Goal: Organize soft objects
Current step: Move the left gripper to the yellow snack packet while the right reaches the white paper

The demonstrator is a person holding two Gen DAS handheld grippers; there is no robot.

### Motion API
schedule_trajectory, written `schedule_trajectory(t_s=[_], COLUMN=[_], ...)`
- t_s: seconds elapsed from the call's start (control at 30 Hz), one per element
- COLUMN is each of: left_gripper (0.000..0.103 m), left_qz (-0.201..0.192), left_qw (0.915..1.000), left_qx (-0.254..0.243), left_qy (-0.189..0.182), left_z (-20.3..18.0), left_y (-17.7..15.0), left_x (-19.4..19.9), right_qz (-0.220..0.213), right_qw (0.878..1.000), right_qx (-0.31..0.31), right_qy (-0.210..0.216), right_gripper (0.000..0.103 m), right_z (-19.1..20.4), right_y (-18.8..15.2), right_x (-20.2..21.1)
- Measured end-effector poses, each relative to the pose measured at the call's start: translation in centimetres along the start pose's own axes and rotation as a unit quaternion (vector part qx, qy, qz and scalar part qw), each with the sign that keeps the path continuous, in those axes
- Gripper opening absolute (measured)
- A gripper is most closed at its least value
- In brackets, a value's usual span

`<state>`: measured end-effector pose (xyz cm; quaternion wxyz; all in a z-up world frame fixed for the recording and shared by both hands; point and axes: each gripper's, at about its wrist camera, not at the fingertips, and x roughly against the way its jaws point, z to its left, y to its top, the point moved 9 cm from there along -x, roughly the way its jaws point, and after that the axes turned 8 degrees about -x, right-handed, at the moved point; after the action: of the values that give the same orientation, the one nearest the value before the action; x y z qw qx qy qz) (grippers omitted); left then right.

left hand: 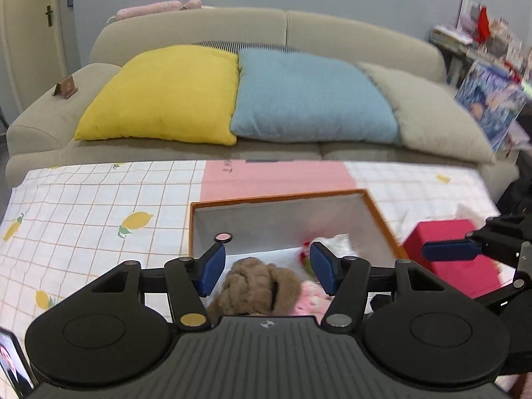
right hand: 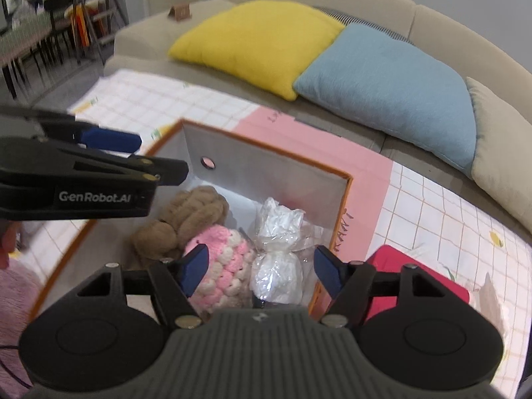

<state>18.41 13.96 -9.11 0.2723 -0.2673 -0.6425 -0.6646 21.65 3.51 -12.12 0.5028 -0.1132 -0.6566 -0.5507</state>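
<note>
An orange-rimmed box (right hand: pixel 266 161) with white inner walls stands on the table and holds three soft things: a brown knotted plush (right hand: pixel 186 219), a pink-and-white crocheted piece (right hand: pixel 222 266) and a white toy wrapped in clear plastic (right hand: pixel 279 249). My right gripper (right hand: pixel 261 271) hovers open above the pink piece and the wrapped toy, nothing between its pads. My left gripper (left hand: pixel 266 267) is open over the brown plush (left hand: pixel 262 286), apart from it. In the left wrist view the box (left hand: pixel 289 199) sits just ahead. Each gripper shows at the other view's edge.
A lemon-print checked cloth (left hand: pixel 93 212) with a pink patch covers the table. A red box (left hand: pixel 455 256) lies right of the orange box. Behind is a beige sofa (left hand: pixel 199 26) with yellow (left hand: pixel 166 93), blue (left hand: pixel 309 96) and beige cushions. A phone (left hand: pixel 13 362) lies at the lower left.
</note>
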Motion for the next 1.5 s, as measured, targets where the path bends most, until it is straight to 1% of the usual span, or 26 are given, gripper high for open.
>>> schedule_trajectory(t_s=[0.13,0.27,0.37,0.4,0.43,0.47,0.5,0.53,0.6,0.73,0.83,0.93,0.97,1.07,1.13,1.2,1.23,1.27,1.33,1.4,1.43,1.5], left_gripper=[0.068,0.068,0.062,0.060,0.054,0.052,0.047,0.039,0.034,0.034,0.034,0.034,0.034,0.034,0.036,0.037,0.038,0.039,0.046,0.049,0.052,0.055], left_qz=[-0.028,-0.054,-0.075,-0.077,-0.078,-0.076,-0.071,-0.064,-0.050,-0.032,-0.032,-0.030,-0.030,-0.027,-0.025,-0.016,-0.007,0.000,0.017,0.026,0.029,0.035], left_qw=[0.9995,0.9980,0.9954,0.9945,0.9933,0.9920,0.9912,0.9906,0.9898,0.9843,0.9779,0.9718,0.9712,0.9687,0.9668,0.9665,0.9667,0.9671,0.9676,0.9685,0.9687,0.9684], left_qx=[0.005,0.000,-0.014,-0.018,-0.020,-0.022,-0.021,-0.024,-0.043,-0.088,-0.133,-0.169,-0.175,-0.195,-0.208,-0.215,-0.218,-0.219,-0.220,-0.217,-0.217,-0.220], left_qy=[-0.013,-0.032,-0.058,-0.069,-0.083,-0.099,-0.110,-0.119,-0.126,-0.150,-0.159,-0.161,-0.159,-0.152,-0.147,-0.139,-0.134,-0.129,-0.123,-0.119,-0.116,-0.112], left_z=[-1.6,-4.1,-6.8,-7.7,-8.7,-9.7,-10.5,-11.5,-13.5,-17.7,-20.6,-23.4,-24.2,-26.2,-27.0,-27.7,-27.7,-27.8,-27.9,-28.1,-28.2,-28.3], left_y=[0.0,-0.4,-0.8,-1.0,-1.2,-1.5,-1.7,-2.0,-2.5,-2.6,-2.1,-1.3,-1.4,-0.1,0.6,1.3,1.5,1.7,2.0,2.5,2.7,3.0], left_x=[2.6,4.9,6.4,6.6,6.7,6.8,6.7,6.4,5.7,4.6,4.0,3.2,3.0,1.6,0.8,-0.5,-1.1,-1.8,-3.3,-4.4,-4.8,-5.6], right_qz=[-0.035,-0.069,-0.091,-0.097,-0.104,-0.107,-0.107,-0.105,-0.103,-0.095,-0.097,-0.107,-0.111,-0.123,-0.129,-0.138,-0.140,-0.142,-0.139,-0.133,-0.132,-0.129], right_qw=[0.998,0.994,0.990,0.988,0.987,0.986,0.985,0.983,0.979,0.970,0.965,0.960,0.958,0.956,0.955,0.955,0.956,0.956,0.958,0.960,0.960,0.961], right_qx=[-0.038,-0.076,-0.109,-0.116,-0.124,-0.130,-0.137,-0.147,-0.173,-0.212,-0.225,-0.234,-0.237,-0.234,-0.231,-0.228,-0.224,-0.220,-0.206,-0.198,-0.197,-0.198], right_qy=[0.018,0.031,0.029,0.022,0.010,-0.001,-0.012,-0.021,-0.039,-0.072,-0.098,-0.110,-0.115,-0.128,-0.132,-0.130,-0.130,-0.135,-0.140,-0.147,-0.146,-0.144], right_gripper=[0.069,0.069,0.069,0.069,0.069,0.069,0.069,0.069,0.069,0.069,0.069,0.069,0.069,0.070,0.073,0.081,0.088,0.093,0.095,0.095,0.095,0.095], right_z=[-0.6,-1.6,-2.8,-3.4,-4.1,-4.9,-5.7,-6.5,-8.3,-12.0,-14.6,-17.2,-18.1,-20.9,-22.5,-24.1,-24.8,-25.5,-26.8,-27.9,-28.5,-29.3], right_y=[-1.0,-2.5,-4.4,-5.2,-6.1,-6.9,-7.9,-8.9,-10.6,-13.4,-14.6,-14.9,-14.8,-14.3,-13.4,-12.5,-12.2,-11.8,-11.0,-10.7,-10.6,-10.6], right_x=[3.6,6.6,8.7,9.2,9.8,10.0,10.3,10.7,10.9,11.2,11.3,11.2,11.1,10.4,9.6,8.3,7.6,6.9,4.8,3.1,2.1,0.7])
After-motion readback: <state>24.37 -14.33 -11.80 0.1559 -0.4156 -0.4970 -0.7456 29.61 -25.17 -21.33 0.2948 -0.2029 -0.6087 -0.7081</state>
